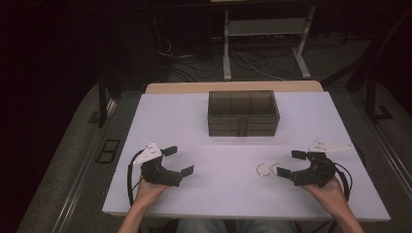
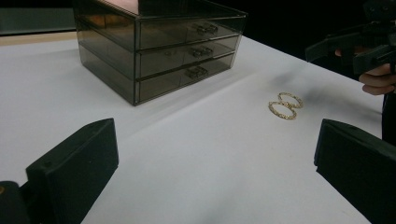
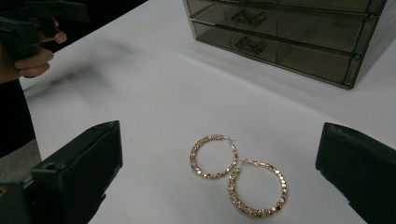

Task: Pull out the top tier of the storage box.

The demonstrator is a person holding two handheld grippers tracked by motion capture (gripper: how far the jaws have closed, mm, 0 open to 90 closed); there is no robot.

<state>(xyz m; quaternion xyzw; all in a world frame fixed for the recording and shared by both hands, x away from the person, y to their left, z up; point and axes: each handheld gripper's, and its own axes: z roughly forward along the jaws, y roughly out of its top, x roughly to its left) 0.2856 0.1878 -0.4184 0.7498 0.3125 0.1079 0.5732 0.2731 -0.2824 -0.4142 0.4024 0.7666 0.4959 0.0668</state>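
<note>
On the white table (image 1: 160,116), just ahead of my right hand-held gripper (image 1: 286,163), lie two gold hoop earrings (image 3: 237,172), flat on the surface and touching each other where their rims meet. From the right gripper view I see them between and a little beyond my own two black jaws, which stand wide apart with nothing in them. My left hand-held gripper (image 1: 179,160) rests near the front left of the table, its jaws also spread and empty, well apart from the earrings. Behind everything, toward the far edge, sits a smoky transparent three-drawer organiser box (image 1: 243,113), every drawer closed, small handles facing me. I judge the step in hand to be picking up an earring with the right gripper, likely for stowing in a drawer. To do it well, I would tilt the jaws down so the tips meet the table on either side of one hoop's thin rim, choosing the side farthest from the other hoop so I do not drag both. The wire is slim and lies flat, so a shallow approach may slide over it; I would close slowly and lift straight up. The left gripper looks free to open a drawer meanwhile.
</note>
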